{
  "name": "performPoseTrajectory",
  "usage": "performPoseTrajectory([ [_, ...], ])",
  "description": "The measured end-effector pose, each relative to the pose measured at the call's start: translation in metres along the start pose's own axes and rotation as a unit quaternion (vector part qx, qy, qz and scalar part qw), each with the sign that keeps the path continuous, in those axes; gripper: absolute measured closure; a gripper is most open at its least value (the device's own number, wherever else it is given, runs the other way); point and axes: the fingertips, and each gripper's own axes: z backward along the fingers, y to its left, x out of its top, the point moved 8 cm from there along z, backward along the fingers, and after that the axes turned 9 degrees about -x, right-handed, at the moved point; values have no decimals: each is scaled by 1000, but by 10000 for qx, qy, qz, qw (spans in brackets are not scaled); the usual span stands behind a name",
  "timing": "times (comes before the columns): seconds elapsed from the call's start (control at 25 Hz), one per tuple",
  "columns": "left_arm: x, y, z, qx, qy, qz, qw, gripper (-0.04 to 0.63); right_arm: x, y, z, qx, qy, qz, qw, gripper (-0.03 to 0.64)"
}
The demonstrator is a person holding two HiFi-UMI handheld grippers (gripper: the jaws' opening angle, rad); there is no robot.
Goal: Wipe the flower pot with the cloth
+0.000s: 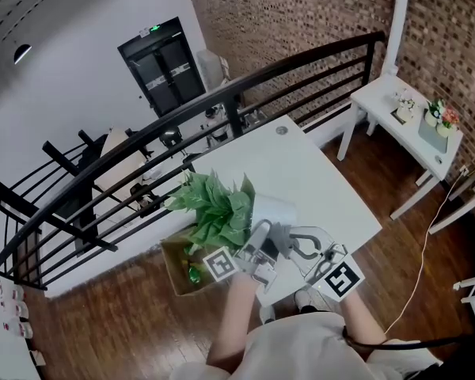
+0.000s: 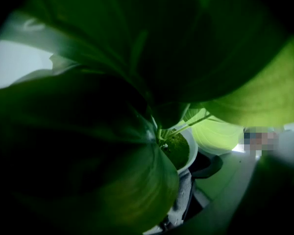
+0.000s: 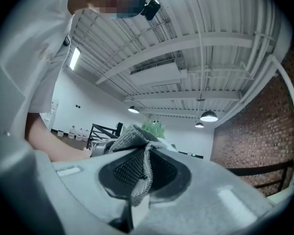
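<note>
Flower pot (image 1: 275,209): white, tipped on its side over the near edge of the tabletop (image 1: 332,172), close in front of the person.
Long axis: runs across the person, with the leaves (image 1: 214,212) to their left and the base to their right.
Left tool (image 1: 259,249): reaches in from the leaf side. Foliage fills its own view (only the rim and mossy soil show through), but the head view shows its jaws part-spread at the pot, so it appears to be holding the pot up.
Right tool (image 1: 304,248): jaws closed on the cloth (image 3: 136,142), a grey knit rag bunched between them.
Key relation: the pot lies just left of and slightly above the right tool. The left gripper view shows the cloth beneath the rim, apparently against the outer wall.
Nearer hand: the right one is nearer the wall and base, and the left one nearer the mouth.
Next move, as a judgement: stroke the cloth along the wall towards the base while the left tool steadies the pot.
Risk: the tilted pot could slip or spill moss.
</note>
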Motion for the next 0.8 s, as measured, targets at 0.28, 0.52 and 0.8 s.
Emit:
performPoseTrajectory([
  [0.28,-15,12,2,180,588,-145,9980,60,-2,-27,5,-408,562,609,9957,603],
  [0.52,-35,10,13,8,1546,-342,9874,60,-10,-48,5,-375,741,384,9958,603],
  [0.8,-41,-17,25,-634,2146,-255,9743,58,-46,-62,3,-611,1625,-206,9846,603],
])
